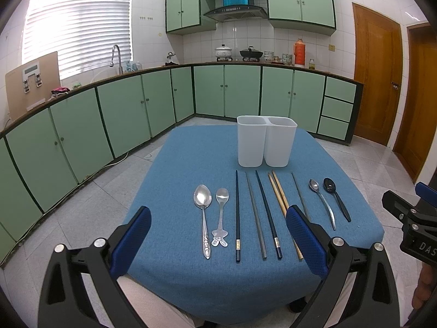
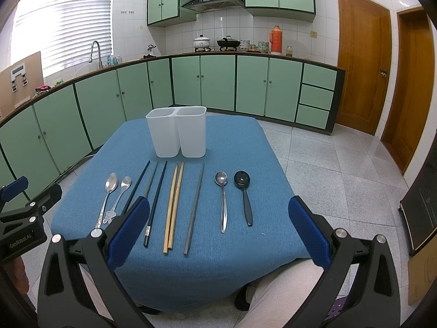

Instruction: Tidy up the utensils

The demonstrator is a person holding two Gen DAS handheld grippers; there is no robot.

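Observation:
A white two-compartment holder [image 1: 266,140] [image 2: 177,131] stands empty at the far side of a blue-clothed table [image 1: 191,150] [image 2: 245,142]. In front of it lie a row of utensils: two silver spoons [image 1: 203,213] [image 2: 108,194] at the left, dark and grey chopsticks [image 1: 237,216] [image 2: 155,202], a wooden chopstick pair [image 1: 281,196] [image 2: 173,207], a grey chopstick [image 2: 194,207], a small silver spoon [image 1: 322,202] [image 2: 222,199] and a black spoon [image 1: 337,199] [image 2: 244,194]. My left gripper [image 1: 218,243] and right gripper [image 2: 218,235] hover open and empty above the table's near edge.
Green kitchen cabinets [image 1: 123,109] run along the left and back walls with a sink [image 1: 117,60], pots [image 1: 224,52] and an orange thermos [image 1: 299,52]. Wooden doors [image 2: 360,63] stand at the right. Tiled floor surrounds the table. A person's legs [image 2: 284,287] are below the near edge.

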